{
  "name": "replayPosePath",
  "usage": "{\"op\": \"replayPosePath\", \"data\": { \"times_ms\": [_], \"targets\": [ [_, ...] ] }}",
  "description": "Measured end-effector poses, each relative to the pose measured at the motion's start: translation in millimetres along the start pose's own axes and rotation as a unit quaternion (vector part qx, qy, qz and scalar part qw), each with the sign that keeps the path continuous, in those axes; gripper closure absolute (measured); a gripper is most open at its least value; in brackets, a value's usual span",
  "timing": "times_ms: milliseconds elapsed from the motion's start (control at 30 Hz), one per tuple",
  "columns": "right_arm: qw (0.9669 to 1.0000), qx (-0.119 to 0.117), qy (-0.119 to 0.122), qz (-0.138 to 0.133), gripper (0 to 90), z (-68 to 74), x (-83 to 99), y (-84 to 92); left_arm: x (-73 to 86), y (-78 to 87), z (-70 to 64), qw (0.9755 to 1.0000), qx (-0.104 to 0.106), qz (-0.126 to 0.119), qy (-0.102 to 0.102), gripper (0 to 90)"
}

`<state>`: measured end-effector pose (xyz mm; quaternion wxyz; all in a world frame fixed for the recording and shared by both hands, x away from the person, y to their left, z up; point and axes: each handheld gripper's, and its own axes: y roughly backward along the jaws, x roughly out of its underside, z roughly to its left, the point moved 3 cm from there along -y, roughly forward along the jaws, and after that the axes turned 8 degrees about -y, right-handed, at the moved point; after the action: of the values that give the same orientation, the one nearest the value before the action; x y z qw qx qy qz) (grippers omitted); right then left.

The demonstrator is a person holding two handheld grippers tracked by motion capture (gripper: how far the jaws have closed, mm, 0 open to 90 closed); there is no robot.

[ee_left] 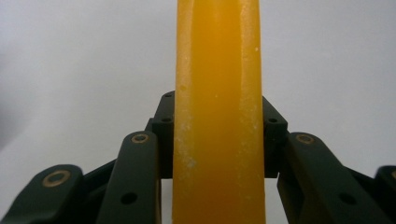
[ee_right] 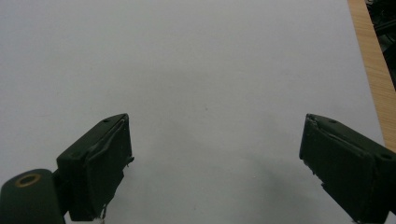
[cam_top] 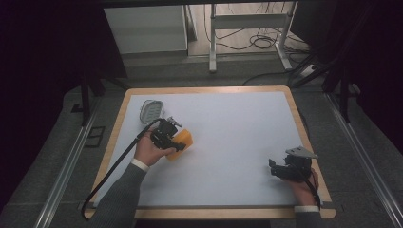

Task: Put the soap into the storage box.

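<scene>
No text, label, brand, number or sign can be read in any of the views; all the surfaces that are visible there carry no writing at all.

we are looking at what reads as a lab or test room rather than a home. the desk (cam_top: 294,111) is a plain wood-edged board under a white sheet, set on grey carpet (cam_top: 43,161). metal rails (cam_top: 62,175) run along the floor on either side. beyond the desk stand a white metal frame (cam_top: 247,28) and loose black cables (cam_top: 261,42) coiled on the floor, with dark surroundings at both sides.
</scene>
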<state>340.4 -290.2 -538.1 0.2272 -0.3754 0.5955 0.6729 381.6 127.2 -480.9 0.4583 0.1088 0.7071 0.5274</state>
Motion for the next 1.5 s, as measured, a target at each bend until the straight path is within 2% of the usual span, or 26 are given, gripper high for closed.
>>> {"op": "replayPosePath", "data": {
  "times_ms": [233,633,800,1200,1500],
  "targets": [
    [1.0000,0.000,0.000,-0.001,9.2,0.2,-0.2,0.5,-0.1,12.4,7.8,0.9998,-0.001,-0.016,0.010,61.2],
    [1.0000,0.004,0.001,0.002,9.2,0.3,0.5,-0.7,-2.5,20.5,30.9,0.9995,-0.015,-0.012,0.024,61.2],
    [1.0000,0.004,0.003,0.002,9.3,-0.1,0.9,-1.4,-2.7,23.5,39.0,0.9990,-0.022,-0.016,0.036,61.2],
    [1.0000,0.006,0.004,0.006,9.2,-0.1,1.7,-2.4,-7.1,27.1,46.0,0.9987,-0.025,-0.019,0.040,61.2],
    [1.0000,0.005,0.004,0.006,9.2,0.0,1.8,-2.5,-10.5,30.5,56.3,0.9981,-0.031,-0.025,0.047,61.2]
  ]
}}
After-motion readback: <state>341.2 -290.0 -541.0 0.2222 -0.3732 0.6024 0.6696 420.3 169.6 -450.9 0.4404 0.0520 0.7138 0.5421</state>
